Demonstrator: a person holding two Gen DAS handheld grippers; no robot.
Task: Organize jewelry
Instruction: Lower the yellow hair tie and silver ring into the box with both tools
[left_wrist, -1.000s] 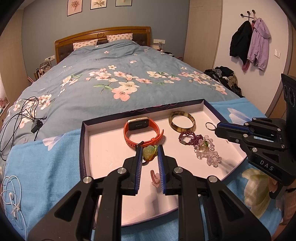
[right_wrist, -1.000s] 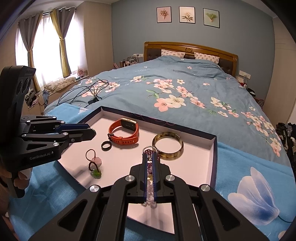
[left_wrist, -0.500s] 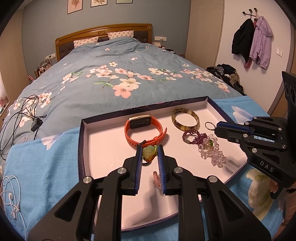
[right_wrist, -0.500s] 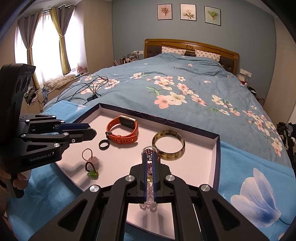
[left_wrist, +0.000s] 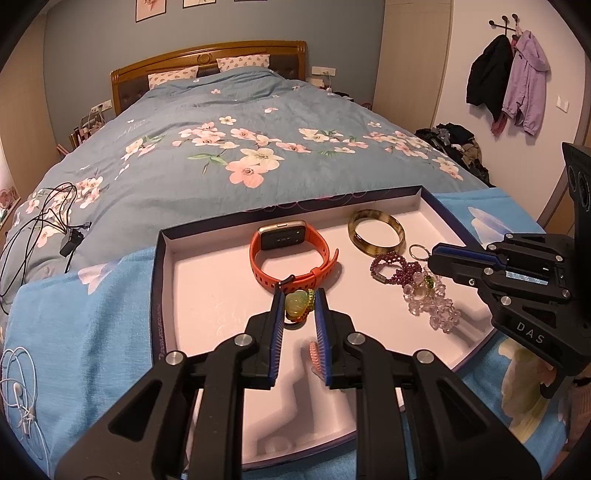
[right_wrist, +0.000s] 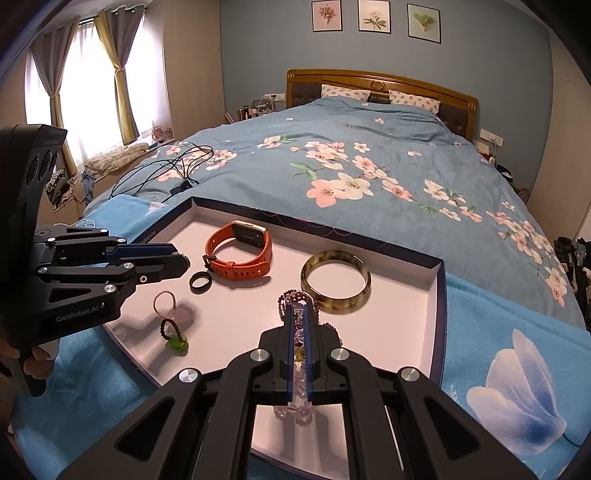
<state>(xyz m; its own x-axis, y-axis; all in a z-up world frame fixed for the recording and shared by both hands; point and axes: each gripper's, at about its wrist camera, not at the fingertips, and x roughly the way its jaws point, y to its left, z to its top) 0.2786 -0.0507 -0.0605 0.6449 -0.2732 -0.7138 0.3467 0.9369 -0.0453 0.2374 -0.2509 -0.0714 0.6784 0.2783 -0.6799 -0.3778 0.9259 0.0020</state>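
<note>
A shallow white tray with dark walls (left_wrist: 162, 266) (right_wrist: 437, 295) lies on the bed. In it are an orange watch (left_wrist: 291, 251) (right_wrist: 240, 254), an amber bangle (left_wrist: 376, 230) (right_wrist: 334, 282), a black ring (right_wrist: 200, 281) and purple and clear bead bracelets (left_wrist: 417, 288). My left gripper (left_wrist: 299, 306) (right_wrist: 184, 260) is part open; a green pendant charm (left_wrist: 297, 308) (right_wrist: 177, 343) with a pink loop (left_wrist: 314, 356) lies on the tray in its gap in the left wrist view. My right gripper (right_wrist: 299, 314) (left_wrist: 430, 256) is shut on the clear bead bracelet (right_wrist: 297, 408).
The tray rests on a light blue cloth (left_wrist: 81, 314) over a flowered blue quilt (left_wrist: 240, 147). Black cables (left_wrist: 48, 221) and white earphones (left_wrist: 18, 391) lie at the left. Coats (left_wrist: 506, 77) hang on the right wall.
Both grippers have shifted slightly over the tray. The right gripper stays shut on the bead bracelet. The green charm stays between the left fingers.
</note>
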